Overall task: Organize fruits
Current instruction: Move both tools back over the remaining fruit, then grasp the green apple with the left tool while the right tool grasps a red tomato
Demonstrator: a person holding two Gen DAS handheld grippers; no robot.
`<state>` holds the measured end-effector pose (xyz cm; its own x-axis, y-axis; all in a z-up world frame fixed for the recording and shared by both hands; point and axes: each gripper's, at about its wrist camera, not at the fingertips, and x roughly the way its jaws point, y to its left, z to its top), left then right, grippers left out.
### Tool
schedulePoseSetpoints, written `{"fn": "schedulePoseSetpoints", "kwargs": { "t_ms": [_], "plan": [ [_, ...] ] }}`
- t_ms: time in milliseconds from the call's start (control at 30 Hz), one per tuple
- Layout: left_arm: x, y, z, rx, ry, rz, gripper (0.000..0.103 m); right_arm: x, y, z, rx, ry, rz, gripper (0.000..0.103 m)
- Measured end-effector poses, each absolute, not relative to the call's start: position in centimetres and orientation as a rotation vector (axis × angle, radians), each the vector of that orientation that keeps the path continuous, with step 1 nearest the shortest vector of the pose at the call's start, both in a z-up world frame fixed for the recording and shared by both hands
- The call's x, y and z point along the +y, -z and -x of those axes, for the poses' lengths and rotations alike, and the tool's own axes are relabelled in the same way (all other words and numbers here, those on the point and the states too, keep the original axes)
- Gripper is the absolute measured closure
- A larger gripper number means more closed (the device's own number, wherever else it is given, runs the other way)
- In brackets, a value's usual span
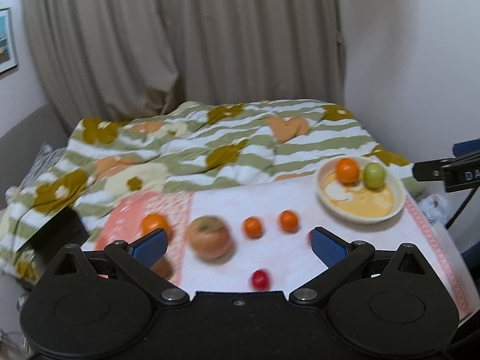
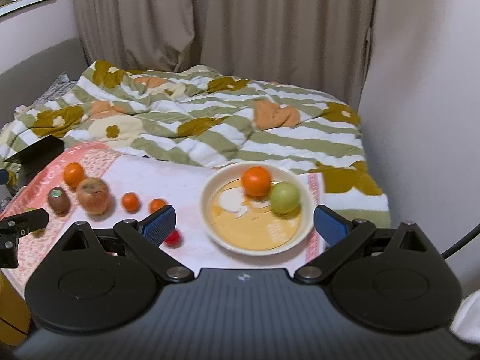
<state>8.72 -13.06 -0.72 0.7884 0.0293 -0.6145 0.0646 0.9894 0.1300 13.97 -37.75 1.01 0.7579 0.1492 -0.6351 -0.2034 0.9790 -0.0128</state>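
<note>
A cream bowl [image 2: 210, 216] [image 1: 396, 207] holds an orange [image 2: 256, 181] [image 1: 347, 170] and a green fruit [image 2: 284, 197] [image 1: 374, 175]. On the pink-and-white cloth [image 1: 240, 201] lie a large brownish fruit [image 1: 209, 237] [image 2: 93, 195], two small oranges [image 1: 253, 227] [image 1: 288, 220], a bigger orange [image 1: 154, 223] [image 2: 73, 174], a kiwi [image 2: 58, 200] and a red tomato [image 1: 260, 280] [image 2: 173, 238]. My left gripper [image 1: 238, 243] hangs open above the loose fruit. My right gripper [image 2: 244, 222] is open in front of the bowl. Both hold nothing.
A green-striped flowered quilt [image 2: 210, 126] covers the bed behind the cloth. Curtains [image 1: 180, 45] hang at the back, with a wall to the right. A black box [image 2: 36, 153] sits at the cloth's left edge. The other gripper [image 1: 450, 174] shows at far right.
</note>
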Motion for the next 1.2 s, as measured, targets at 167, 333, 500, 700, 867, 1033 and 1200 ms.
{"fn": "schedulePoseSetpoints", "kwargs": {
  "t_ms": [167, 333, 500, 700, 867, 1033, 1200],
  "plan": [
    [-8.7, 1.6, -7.0, 0.671, -0.031, -0.122, 0.000, -34.0, -0.5, -12.4, 0.697, -0.223, 0.054, 0.000],
    [-4.2, 2.6, -6.8, 0.691, -0.055, -0.098, 0.000, -30.1, 0.7, -11.3, 0.728, -0.202, 0.032, 0.000],
    [-0.2, 4.3, -7.0, 0.714, -0.046, -0.099, 0.001, -26.3, 2.7, -10.8, 0.771, -0.164, 0.015, 0.000],
    [2.9, 7.2, -8.1, 0.761, 0.006, -0.109, 0.002, -22.8, 5.7, -10.4, 0.796, -0.102, -0.012, 0.000],
    [4.5, 9.9, -9.2, 0.797, 0.059, -0.096, 0.009, -20.5, 8.8, -10.7, 0.815, -0.070, -0.033, 0.000],
    [5.3, 12.2, -10.4, 0.820, 0.090, -0.077, 0.015, -18.7, 11.9, -11.4, 0.840, -0.062, -0.037, 0.000],
    [5.5, 13.6, -11.5, 0.833, 0.085, -0.066, 0.020, -17.5, 13.3, -12.3, 0.846, -0.067, -0.029, 0.000]
  ]
}}
